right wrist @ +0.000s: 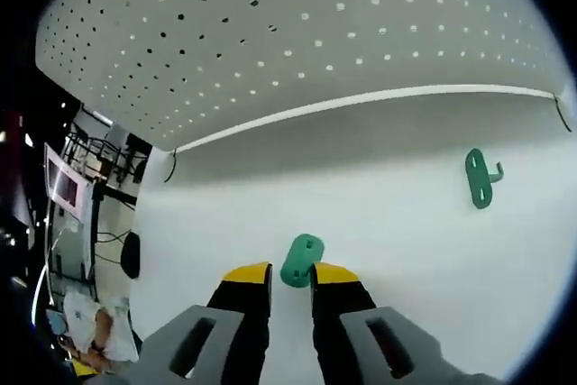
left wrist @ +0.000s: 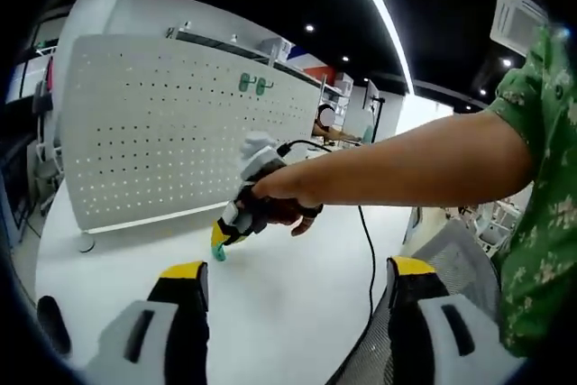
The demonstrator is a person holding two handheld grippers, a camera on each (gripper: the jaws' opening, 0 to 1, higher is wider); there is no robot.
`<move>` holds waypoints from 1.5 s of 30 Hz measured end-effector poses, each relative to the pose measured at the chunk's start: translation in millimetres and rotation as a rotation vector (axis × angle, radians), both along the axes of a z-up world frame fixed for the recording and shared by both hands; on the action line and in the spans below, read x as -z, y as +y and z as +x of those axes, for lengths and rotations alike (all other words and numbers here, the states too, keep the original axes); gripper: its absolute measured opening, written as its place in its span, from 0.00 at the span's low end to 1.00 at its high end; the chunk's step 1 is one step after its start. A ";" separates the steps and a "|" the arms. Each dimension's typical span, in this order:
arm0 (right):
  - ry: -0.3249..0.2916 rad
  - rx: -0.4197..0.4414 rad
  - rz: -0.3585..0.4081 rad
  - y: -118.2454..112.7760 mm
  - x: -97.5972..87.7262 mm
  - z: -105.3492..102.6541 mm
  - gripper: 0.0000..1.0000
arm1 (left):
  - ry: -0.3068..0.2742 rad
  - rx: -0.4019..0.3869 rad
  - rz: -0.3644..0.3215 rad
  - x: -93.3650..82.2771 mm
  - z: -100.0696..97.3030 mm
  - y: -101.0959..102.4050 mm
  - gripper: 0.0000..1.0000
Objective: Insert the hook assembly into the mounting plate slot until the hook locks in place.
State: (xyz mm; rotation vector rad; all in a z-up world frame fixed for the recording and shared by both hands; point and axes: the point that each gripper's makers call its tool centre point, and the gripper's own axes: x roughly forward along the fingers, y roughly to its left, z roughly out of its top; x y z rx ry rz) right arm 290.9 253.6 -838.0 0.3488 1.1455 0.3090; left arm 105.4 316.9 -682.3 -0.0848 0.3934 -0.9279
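The right tool [right wrist: 290, 279] pinches 1 green plate [right wrist: 301, 261] by its edge; it could slip and twist. The left tool [left wrist: 297, 281] stands open, near the table [left wrist: 270, 313] edge.

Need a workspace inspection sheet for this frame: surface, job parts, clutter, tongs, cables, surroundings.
Surface: white tabletop, bare around the parts.
Job's things: green plastic hook piece between the right tongs' tips; second green hook with two slots lying flat, apart; two green hooks hung on the white perforated pegboard panel.
Clutter: nothing seen.
Grippers: left tongs open, holding nothing; right tongs shut on the hook piece.
Cables: black cable trailing off the table edge.
Surroundings: ceiling lights, shelving, a person seated behind the panel.
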 end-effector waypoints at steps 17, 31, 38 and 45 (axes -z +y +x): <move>0.021 -0.075 -0.077 -0.2 10.3 -0.4 0.10 | 0.007 -0.015 -0.008 1.9 1.7 5.2 0.82; 0.021 -0.094 -0.096 -6.2 13.4 0.9 0.08 | 0.013 -0.006 -0.002 3.8 1.6 2.7 0.82; 0.033 -0.075 -0.068 -1.6 13.7 1.6 0.06 | 0.016 -0.002 0.005 4.7 1.9 3.2 0.81; 0.031 -0.065 -0.057 -1.7 16.2 4.1 0.04 | 0.020 -0.006 0.001 4.7 2.8 4.3 0.81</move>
